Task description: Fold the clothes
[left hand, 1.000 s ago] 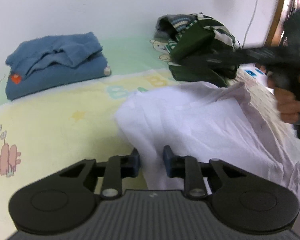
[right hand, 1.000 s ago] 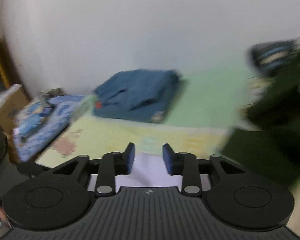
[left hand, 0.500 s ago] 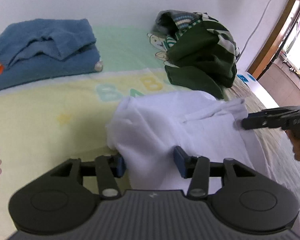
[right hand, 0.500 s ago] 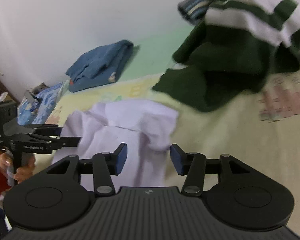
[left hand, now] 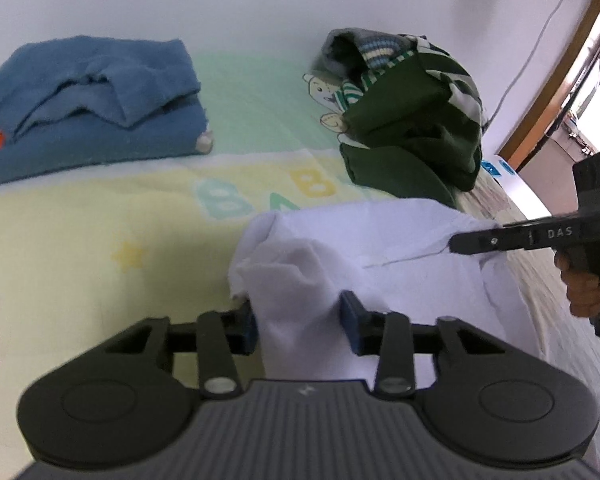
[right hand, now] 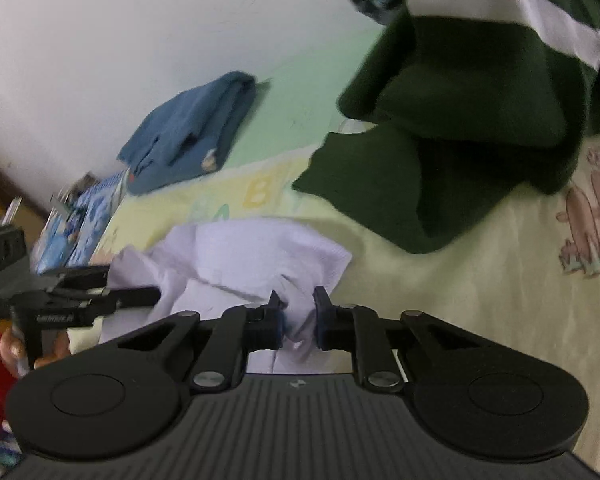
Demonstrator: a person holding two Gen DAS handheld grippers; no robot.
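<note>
A: Where's the white garment?
B: On the bed, near edge, bunched between both tools.
A: Jaws?
B: Left gripper — jaws spread, cloth lying loose between them. Right gripper — jaws pinching a fold of it.
A: Rest?
B: Blue folded pile and green striped heap by the wall — well apart.

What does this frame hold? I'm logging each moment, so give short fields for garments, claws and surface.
being folded: white garment, bunched
left claw: open, white cloth between its fingers
right claw: closed on a white fold
folded already: blue garment, flat near the wall
unfolded: dark green striped garment, in a heap
surface: patterned pastel sheet
</note>
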